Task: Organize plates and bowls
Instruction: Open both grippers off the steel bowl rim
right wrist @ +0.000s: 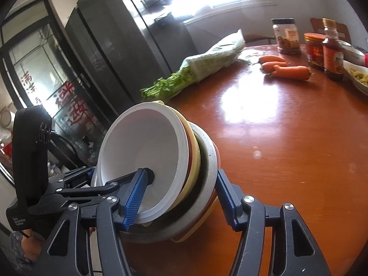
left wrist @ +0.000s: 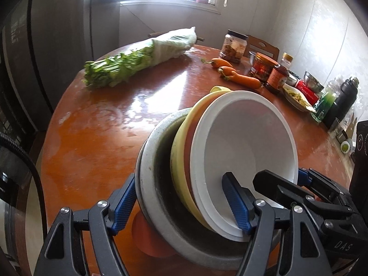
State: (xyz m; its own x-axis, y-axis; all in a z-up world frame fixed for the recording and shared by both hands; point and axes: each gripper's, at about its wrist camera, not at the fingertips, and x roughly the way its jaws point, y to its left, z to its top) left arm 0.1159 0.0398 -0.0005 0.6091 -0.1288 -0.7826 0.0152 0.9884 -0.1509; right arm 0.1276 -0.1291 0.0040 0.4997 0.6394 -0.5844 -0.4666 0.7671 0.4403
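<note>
Nearest the cameras, the left claw [left wrist: 184,203] and the right claw [right wrist: 181,197] each clamp the same tilted stack from opposite sides: a white round plastic bowl [left wrist: 248,138] nested in a red-brown bowl [left wrist: 189,138], a pale yellow bowl [left wrist: 178,142] and a speckled grey ceramic bowl [left wrist: 149,161], with an orange piece [left wrist: 147,234] beneath. The stack looks carried just above the glossy brown wooden worktop [left wrist: 96,133]; next it needs levelling and setting down. Beyond lie bagged green celery [left wrist: 128,62] and orange carrots [left wrist: 239,74].
</note>
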